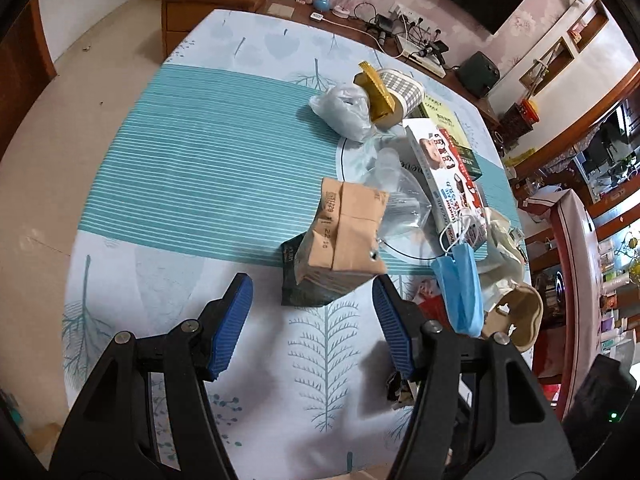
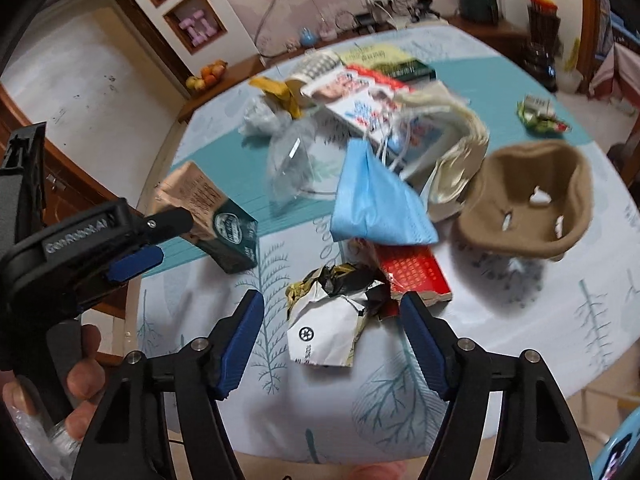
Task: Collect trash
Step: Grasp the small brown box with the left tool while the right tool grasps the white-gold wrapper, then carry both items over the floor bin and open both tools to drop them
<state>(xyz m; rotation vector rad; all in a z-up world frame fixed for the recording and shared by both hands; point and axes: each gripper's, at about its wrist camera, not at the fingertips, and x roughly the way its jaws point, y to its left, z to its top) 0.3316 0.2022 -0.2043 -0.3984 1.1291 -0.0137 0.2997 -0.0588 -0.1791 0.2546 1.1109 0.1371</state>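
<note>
Living-room clutter frames a counter (image 1: 168,152) draped in a teal-striped, leaf-print cloth, trash heaped toward its 3 o'clock side in the left wrist view. Left claw (image 1: 312,296) hangs with jaws apart, nothing between the pads, a crushed carton (image 1: 344,236) just beyond its tips at 12 o'clock. A blue mask (image 1: 460,288) lies at the claw's 2 o'clock, beside a brown pulp tray (image 1: 520,316) and a snack box (image 1: 444,168). A grey bag (image 1: 348,108) sits farther off at 12 o'clock. In the right wrist view, right claw (image 2: 332,308) stands open above a crumpled wrapper (image 2: 328,332), which lies between its pads without touching them; a red packet (image 2: 416,276) lies at 1 o'clock. A person's hand (image 2: 76,380) grips the left handle at 9 o'clock.
</note>
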